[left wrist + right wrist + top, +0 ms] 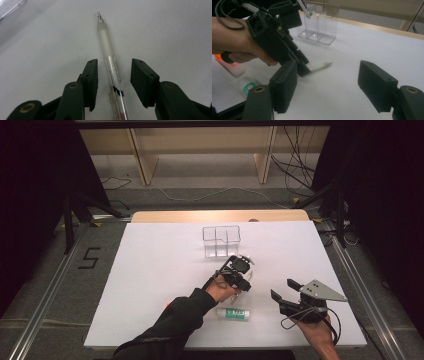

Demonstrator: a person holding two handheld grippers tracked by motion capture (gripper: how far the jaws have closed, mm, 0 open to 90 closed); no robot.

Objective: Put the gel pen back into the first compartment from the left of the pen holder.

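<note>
Left hand-held gripper (113, 82) down at the white tabletop (150, 285), jaws spread and straddling the pen (110, 62), one jaw each side, neither touching it. The pen lies flat on the tabletop, tip pointing away from the gripper, clear barrel between the jaws, frosted grip beyond them. Right hand-held gripper (285, 290) sits near the right front of the tabletop, jaws wide apart, holding nothing. Clear organizer (221, 240) stands farther back. Glue stick (234, 313) lies by the left hand (220, 291), an orange item (229, 66) beside it.
</note>
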